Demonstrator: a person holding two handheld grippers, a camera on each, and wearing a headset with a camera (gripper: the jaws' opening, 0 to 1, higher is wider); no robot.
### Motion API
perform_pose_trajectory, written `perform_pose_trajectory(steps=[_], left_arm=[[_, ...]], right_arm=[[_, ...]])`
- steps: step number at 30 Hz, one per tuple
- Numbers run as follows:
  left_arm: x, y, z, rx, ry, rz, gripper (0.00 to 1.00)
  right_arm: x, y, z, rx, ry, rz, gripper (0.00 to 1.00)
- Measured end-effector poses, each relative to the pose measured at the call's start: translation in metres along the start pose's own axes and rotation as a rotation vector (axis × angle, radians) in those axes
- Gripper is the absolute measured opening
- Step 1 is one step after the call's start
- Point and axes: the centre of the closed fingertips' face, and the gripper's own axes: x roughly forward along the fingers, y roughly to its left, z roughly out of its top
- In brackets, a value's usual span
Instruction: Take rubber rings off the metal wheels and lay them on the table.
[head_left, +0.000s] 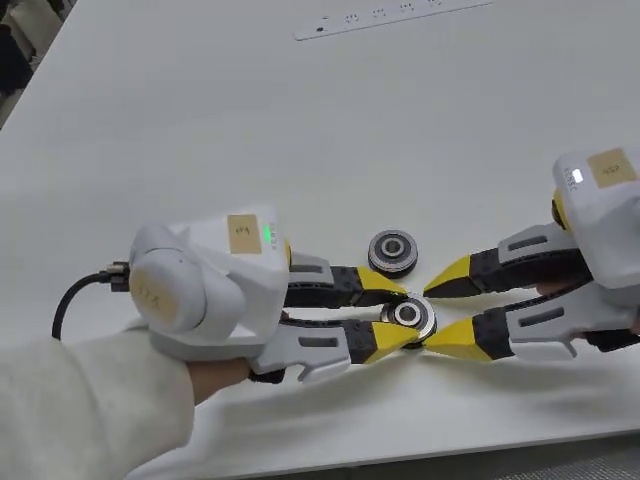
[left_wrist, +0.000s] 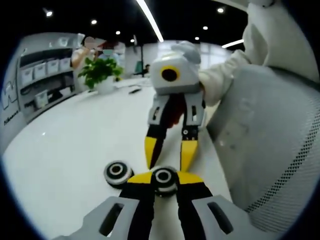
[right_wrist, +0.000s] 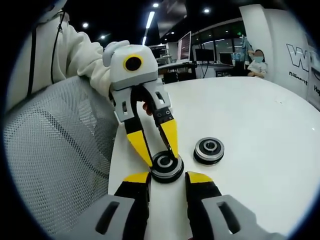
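The white counter carries all the work. The left claw enters from the left and is closed on a wheel, clamped between its yellow tips near the counter's near edge. It cannot be told whether the wheel rests on the surface or is slightly raised. The right claw enters from the right, opposed tip to tip. It holds nothing and is set at a moderate gap, its tips flanking the right side of that wheel. A second wheel lies flat just beyond, apart from both claws. A dark ring sits on the clamped wheel's rim.

Step in hand, as judged: gripping the ring with the right claw.
1. Hold the left claw firm so the wheel cannot turn or slide.
2. Close the right claw on rubber only, at one point of the rim.
3. Peel one side first, pulling away from the left claw.

Caution: pinching metal along with the rubber is likely to drag the whole wheel.
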Motion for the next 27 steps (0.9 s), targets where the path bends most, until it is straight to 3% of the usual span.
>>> perform_pose_trajectory(steps=[13,21,27], left_arm=[[-0.0021,0.0004,0.0011,0.003,-0.014,0.017,0.15],[-0.0015,0.0005,0.0010,-0.002,-0.012,0.020,0.15],[-0.0009,0.0007,0.0008,-0.002,-0.018,0.021,0.15]], right_arm=[[0.0014,0.0009,-0.0015,-0.010,-0.003,0.000,0.21],[-0.0028,-0.0005,-0.0057,-0.041,0.020,-0.014,0.11],[-0.0030,-0.0022,-0.0072,-0.020,0.049,-0.015,0.08]])
